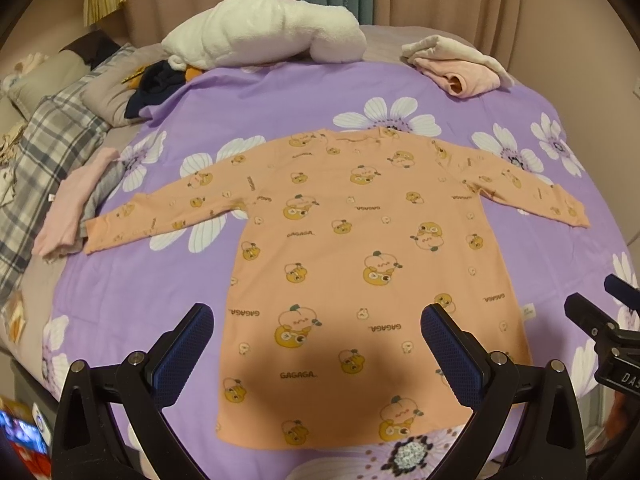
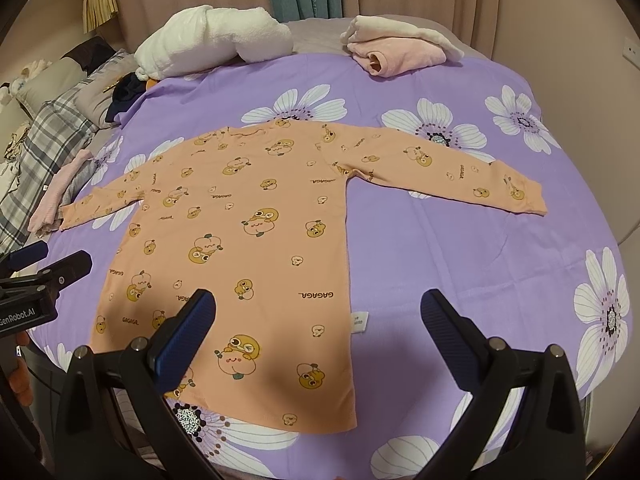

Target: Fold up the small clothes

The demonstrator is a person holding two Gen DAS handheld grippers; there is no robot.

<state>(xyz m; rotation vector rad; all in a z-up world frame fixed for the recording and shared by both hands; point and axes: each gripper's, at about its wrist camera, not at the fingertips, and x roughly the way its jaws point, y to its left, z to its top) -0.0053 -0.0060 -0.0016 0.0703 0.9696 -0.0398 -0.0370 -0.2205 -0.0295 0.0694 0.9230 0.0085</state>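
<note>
Left gripper (image 1: pixel 318 354): jaws spread wide, blue-padded fingers (image 1: pixel 182 354) at lower left and lower right of its frame, nothing between them and nothing touched. It hangs above the lower body of the orange shirt (image 1: pixel 352 256), looking forward along the garment toward the collar. In the right wrist view this gripper shows at the left edge of the frame, level with the shirt's lower left side.

Right gripper (image 2: pixel 318 344): jaws likewise spread wide and holding nothing. Its left finger (image 2: pixel 182 344) overlaps the shirt's lower body in the picture; contact cannot be told. The right finger sits over bare purple sheet (image 2: pixel 460 248). In the left wrist view the right gripper appears at the right edge of the frame.

The orange shirt lies flat and face down or up, undetermined, on the purple flowered sheet, centre of both frames. Long axis runs from hem at lower frame to collar at upper centre. Both sleeves are spread outward, left and right, drooping slightly toward the hem. A small label (image 2: pixel 359 322) sticks out at the right side seam.

Upper frame: a white blanket (image 1: pixel 264 28) and a folded pink garment (image 1: pixel 460 68), both apart from the shirt.
</note>
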